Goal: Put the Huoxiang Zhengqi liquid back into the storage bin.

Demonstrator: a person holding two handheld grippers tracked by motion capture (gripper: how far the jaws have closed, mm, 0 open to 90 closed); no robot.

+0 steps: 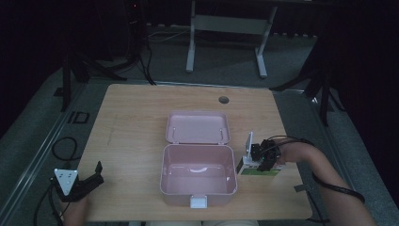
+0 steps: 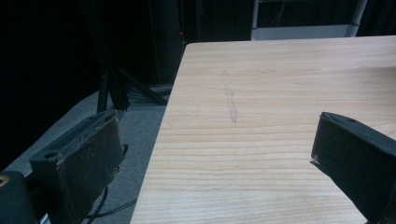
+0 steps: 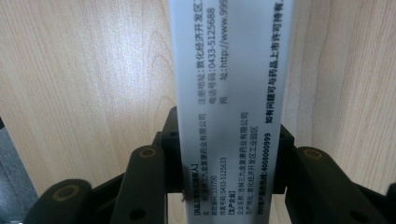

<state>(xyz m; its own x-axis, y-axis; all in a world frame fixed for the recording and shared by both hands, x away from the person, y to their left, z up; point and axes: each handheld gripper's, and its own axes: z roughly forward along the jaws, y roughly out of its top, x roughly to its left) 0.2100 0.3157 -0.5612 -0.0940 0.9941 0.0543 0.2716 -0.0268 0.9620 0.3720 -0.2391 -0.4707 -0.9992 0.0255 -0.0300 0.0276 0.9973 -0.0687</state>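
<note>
A white carton with green print lies on the wooden table, just right of an open pink box. My right gripper points down on it. In the right gripper view both black jaws press the long sides of the carton, whose white face carries small black text, so the right gripper is shut on it. My left gripper rests at the table's front left corner, away from the box. Its jaws stand wide apart in the left gripper view, with nothing in the left gripper.
The pink box's lid lies folded back behind it, and a white latch sits on its front wall. A round hole marks the table's far side. The table's left edge drops to grey floor with stand legs and cables.
</note>
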